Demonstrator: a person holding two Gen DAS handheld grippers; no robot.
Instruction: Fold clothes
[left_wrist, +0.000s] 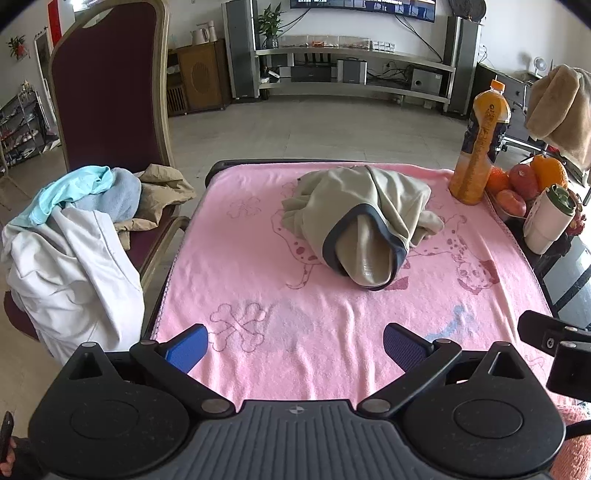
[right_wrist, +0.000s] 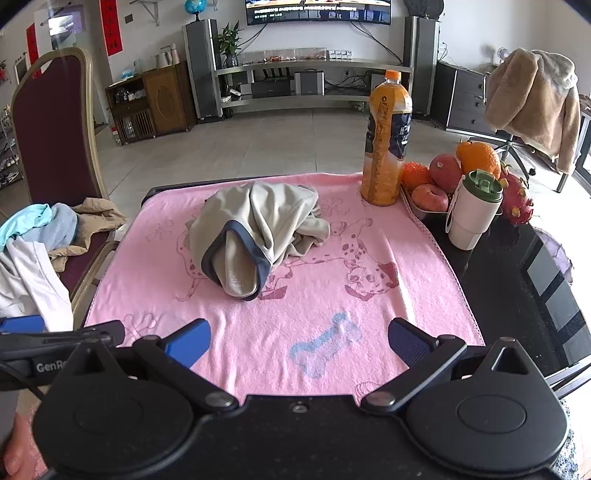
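Observation:
A crumpled beige garment (left_wrist: 364, 218) with a dark blue neckband lies bunched in the middle of a pink towel (left_wrist: 295, 295) spread on the table; the right wrist view has the same garment (right_wrist: 255, 230) left of centre. My left gripper (left_wrist: 295, 347) hovers open over the towel's near part, well short of the garment, nothing between its blue pads. My right gripper (right_wrist: 299, 345) is open too, over the near edge of the pink towel (right_wrist: 332, 295), empty. Each gripper shows at the other view's side edge.
A chair (left_wrist: 107, 92) left of the table carries a pile of clothes (left_wrist: 74, 236). On the table's right side stand an orange juice bottle (right_wrist: 386, 140), a tray of fruit (right_wrist: 458, 170) and a white cup with a green lid (right_wrist: 474, 210). A beige coat (right_wrist: 535, 103) hangs behind.

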